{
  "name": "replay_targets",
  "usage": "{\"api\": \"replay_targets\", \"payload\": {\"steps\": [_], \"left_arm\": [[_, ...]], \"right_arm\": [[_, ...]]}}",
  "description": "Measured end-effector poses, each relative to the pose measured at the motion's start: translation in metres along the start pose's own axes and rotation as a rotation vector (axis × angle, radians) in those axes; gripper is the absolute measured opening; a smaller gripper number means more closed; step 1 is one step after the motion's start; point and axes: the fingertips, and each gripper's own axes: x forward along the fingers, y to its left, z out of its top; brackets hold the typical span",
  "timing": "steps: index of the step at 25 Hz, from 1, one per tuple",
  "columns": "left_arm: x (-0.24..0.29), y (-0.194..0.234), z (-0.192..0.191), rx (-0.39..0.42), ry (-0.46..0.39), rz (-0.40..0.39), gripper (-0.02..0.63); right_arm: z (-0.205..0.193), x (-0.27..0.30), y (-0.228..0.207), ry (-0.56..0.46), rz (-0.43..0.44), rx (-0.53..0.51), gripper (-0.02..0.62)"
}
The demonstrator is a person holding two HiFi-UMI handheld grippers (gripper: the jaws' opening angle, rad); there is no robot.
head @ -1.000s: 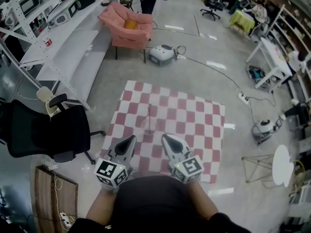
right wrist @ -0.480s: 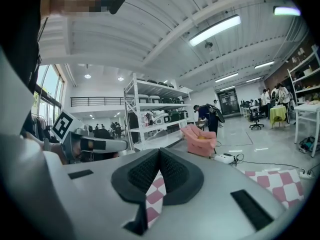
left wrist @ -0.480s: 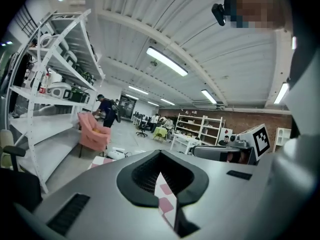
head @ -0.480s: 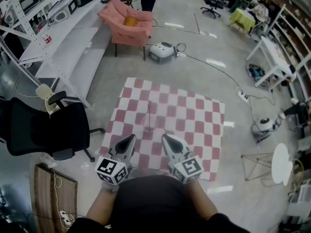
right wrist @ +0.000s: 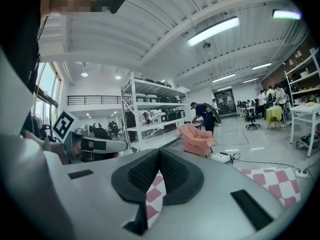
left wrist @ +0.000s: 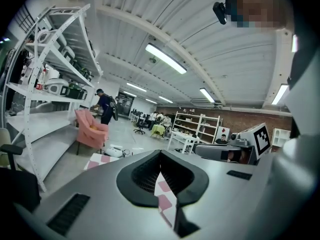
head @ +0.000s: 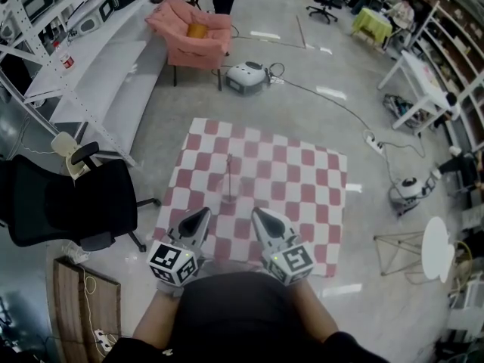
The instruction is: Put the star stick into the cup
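Star stick (head: 229, 174) on checkered mat (head: 291, 180), grey floor (head: 302, 97)

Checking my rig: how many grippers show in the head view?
2. Left gripper over the mat, near left; right gripper beside it. None seems hidden.

1. A grey polished floor (head: 151, 134) spreads through a large open hall, and a red-and-white checkered mat (head: 295, 174) lies flat on it.
2. Beyond the mat stands a pink armchair (head: 190, 35) with something yellow on its seat. Near it a white-grey appliance (head: 248, 79) sits on the floor, and a cable trails from it towards a power strip (head: 375, 144).
3. White metal shelving (head: 53, 66) runs along the left side, with a black office chair (head: 72, 206) just in front of it.
4. White tables (head: 417, 82) and a round white side table (head: 437, 252) stand at the right.
5. Long tube lights (left wrist: 165, 59) glow on a white ribbed ceiling (left wrist: 225, 49). The far wall (left wrist: 245, 120) is red brick.
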Motion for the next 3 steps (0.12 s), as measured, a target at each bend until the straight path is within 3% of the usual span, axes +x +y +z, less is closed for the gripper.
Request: {"api": "replay_targets", "payload": {"steps": [3], "left_arm": [[0.0008, 0.0001, 0.0010, 0.005, 0.003, -0.003, 0.041]], "right_arm": [[-0.0004, -0.0006, -0.0015, -0.003, -0.003, -0.001, 0.016]]}}
